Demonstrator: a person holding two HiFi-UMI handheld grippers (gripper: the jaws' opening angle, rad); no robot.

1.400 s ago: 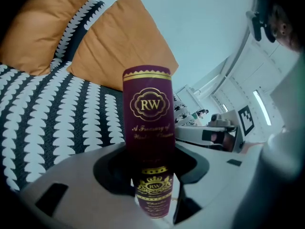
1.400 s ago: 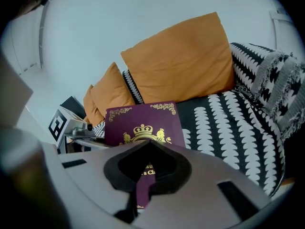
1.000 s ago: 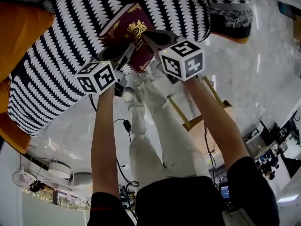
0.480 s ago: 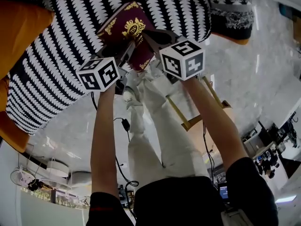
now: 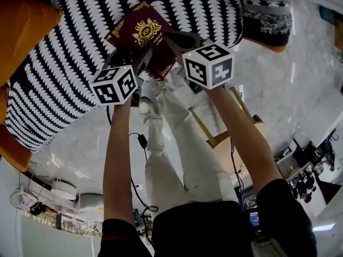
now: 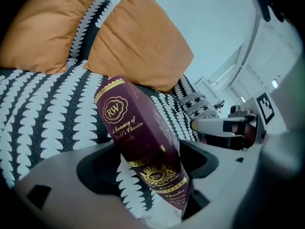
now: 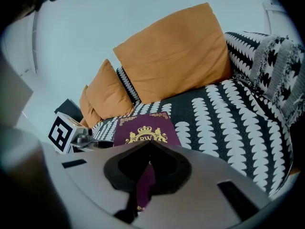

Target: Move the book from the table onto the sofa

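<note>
Maroon gold-crested book tilted over the black-and-white patterned sofa seat, right gripper clamped on its edge, left gripper jaws just opening, loose around the spine, orange cushions behind

My right gripper is matt grey plastic, the book cover smooth maroon leatherette with slight sheen and shiny gilt stamping, the sofa coarse woven matt cloth, cushions plain matt orange fabric, floor polished glossy stone.
</note>
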